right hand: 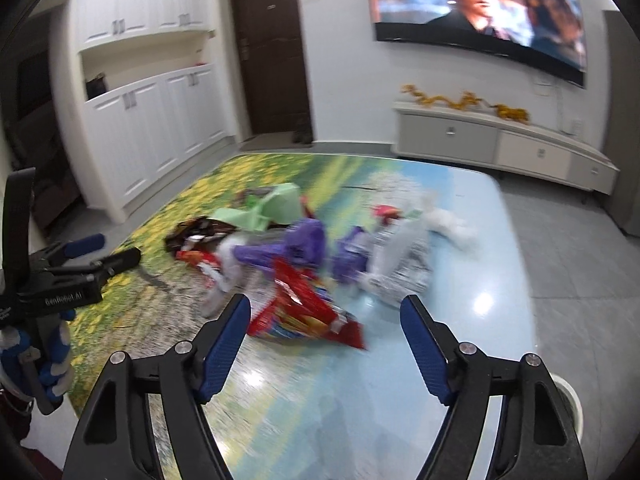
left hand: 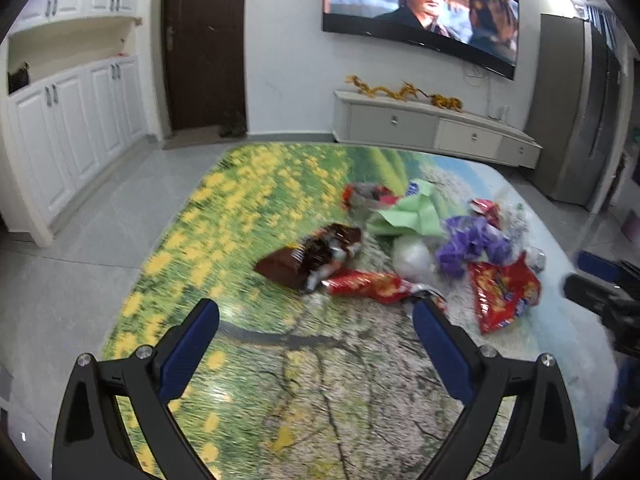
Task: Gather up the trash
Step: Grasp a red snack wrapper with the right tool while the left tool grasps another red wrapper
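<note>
A pile of trash lies on the table (left hand: pixel 248 216) with the landscape print. In the left wrist view it holds a brown wrapper (left hand: pixel 304 256), a long red wrapper (left hand: pixel 368 286), green paper (left hand: pixel 408 212), purple plastic (left hand: pixel 472 244) and a red snack bag (left hand: pixel 504 292). My left gripper (left hand: pixel 316 306) is open, its tips just short of the long red wrapper. My right gripper (right hand: pixel 326 304) is open too, and the red snack bag (right hand: pixel 304 312) lies between its tips with the pads off it. Behind that are purple plastic (right hand: pixel 300 240) and a silver wrapper (right hand: pixel 404 268).
White tissue (right hand: pixel 444 220) lies at the pile's far right. The table's right edge (right hand: pixel 520 264) drops to a tiled floor. Beyond stand a TV cabinet (left hand: pixel 432 128), a wall TV (left hand: pixel 420 4), a dark door (left hand: pixel 204 44) and white cupboards (left hand: pixel 72 128). The other gripper shows at each view's side.
</note>
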A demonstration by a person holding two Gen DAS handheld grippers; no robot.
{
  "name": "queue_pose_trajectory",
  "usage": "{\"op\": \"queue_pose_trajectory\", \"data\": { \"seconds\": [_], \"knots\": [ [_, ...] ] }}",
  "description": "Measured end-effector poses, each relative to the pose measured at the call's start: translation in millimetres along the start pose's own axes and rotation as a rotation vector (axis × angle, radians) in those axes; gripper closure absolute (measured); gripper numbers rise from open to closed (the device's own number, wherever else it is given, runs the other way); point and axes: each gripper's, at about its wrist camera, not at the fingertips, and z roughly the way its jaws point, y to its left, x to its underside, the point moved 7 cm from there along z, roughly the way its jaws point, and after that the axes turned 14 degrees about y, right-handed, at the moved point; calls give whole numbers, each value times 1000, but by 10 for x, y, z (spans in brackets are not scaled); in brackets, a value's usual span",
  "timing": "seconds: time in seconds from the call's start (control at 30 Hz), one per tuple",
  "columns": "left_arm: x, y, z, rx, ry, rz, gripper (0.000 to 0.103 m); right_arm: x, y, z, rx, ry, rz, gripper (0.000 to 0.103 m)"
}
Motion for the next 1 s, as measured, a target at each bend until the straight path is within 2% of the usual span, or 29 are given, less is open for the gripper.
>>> {"op": "queue_pose_trajectory", "data": {
  "seconds": [0.13, 0.27, 0.4, 0.47, 0.57, 0.67, 0.7, 0.73, 0.77, 0.83, 1.0],
  "knots": [
    [-52, -210, 105, 86, 31, 38, 6, -93, 123, 210, -44, 33, -37, 31],
    [-140, -481, 331, 160, 85, 70, 15, -135, 139, 377, -69, 64, -44, 36],
    [-202, -577, 581, 195, 145, 40, 25, -134, 107, 581, -96, 120, -41, 62],
    [-214, -573, 660, 204, 164, 21, 29, -114, 98, 636, -110, 137, -43, 70],
    [-183, -544, 784, 226, 216, -11, 49, -73, 98, 659, -125, 151, -55, 78],
    [-174, -510, 761, 243, 212, -30, 58, -44, 129, 610, -132, 145, -70, 85],
    [-167, -485, 743, 247, 210, -38, 67, -27, 146, 579, -132, 141, -74, 87],
    [-155, -469, 721, 250, 206, -41, 70, -12, 154, 556, -133, 138, -76, 88],
    [-142, -448, 693, 257, 200, -49, 83, 1, 169, 537, -134, 135, -77, 89],
    [-118, -402, 626, 274, 187, -65, 86, 20, 188, 479, -135, 127, -81, 93],
    [-80, -302, 361, 278, 121, -64, 89, 50, 241, 324, -128, 99, -84, 94]
  ]
}}
